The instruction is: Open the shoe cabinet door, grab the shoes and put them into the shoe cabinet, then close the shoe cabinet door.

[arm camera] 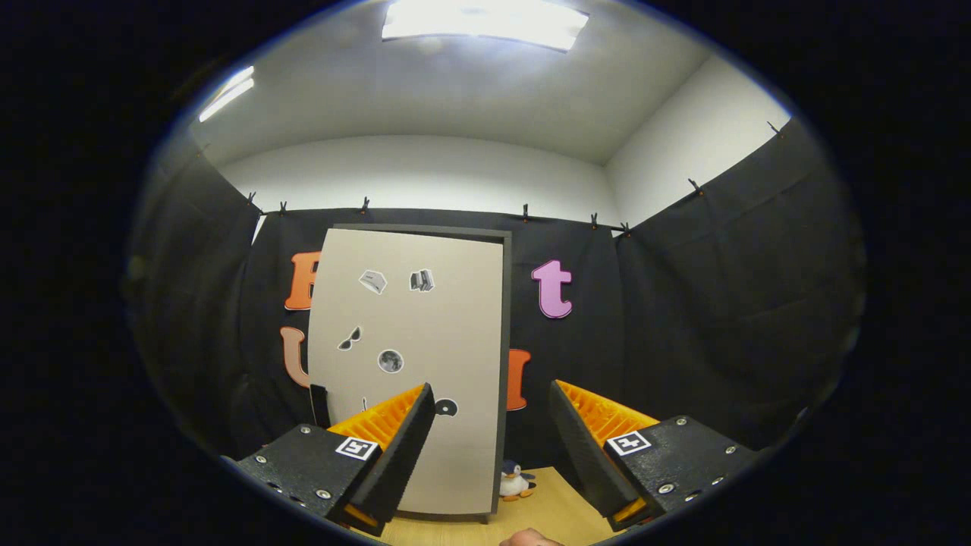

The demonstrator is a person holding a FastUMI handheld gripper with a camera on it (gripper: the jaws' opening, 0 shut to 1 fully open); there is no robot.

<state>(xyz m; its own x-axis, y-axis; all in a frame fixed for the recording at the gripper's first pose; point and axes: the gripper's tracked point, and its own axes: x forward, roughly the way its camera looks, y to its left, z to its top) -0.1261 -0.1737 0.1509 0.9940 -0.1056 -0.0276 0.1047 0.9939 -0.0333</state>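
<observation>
Gripper [491,447] sits low in the frame, jaws spread wide apart with nothing between them but open air.

Shoe cabinet [413,364] stands upright at centre, just left of middle, beyond the jaws. Its pale door [455,318] faces the camera and looks closed, flush in a dark frame that shows along the top and right edge. Several small grey stickers [390,361] are scattered over the door panel. The left finger [394,447] overlaps the cabinet's lower part in the picture; whether it touches the door I cannot tell.

A small penguin toy [515,481] stands on the wooden floor [554,508] just beside the cabinet's lower right corner, seen in the gap between the jaws.

At the bottom centre, a sliver of something rounded and pinkish [531,538], possibly a fingertip; too little shows to be sure.

Ceiling lights [485,23] glare at the top of the frame.
</observation>
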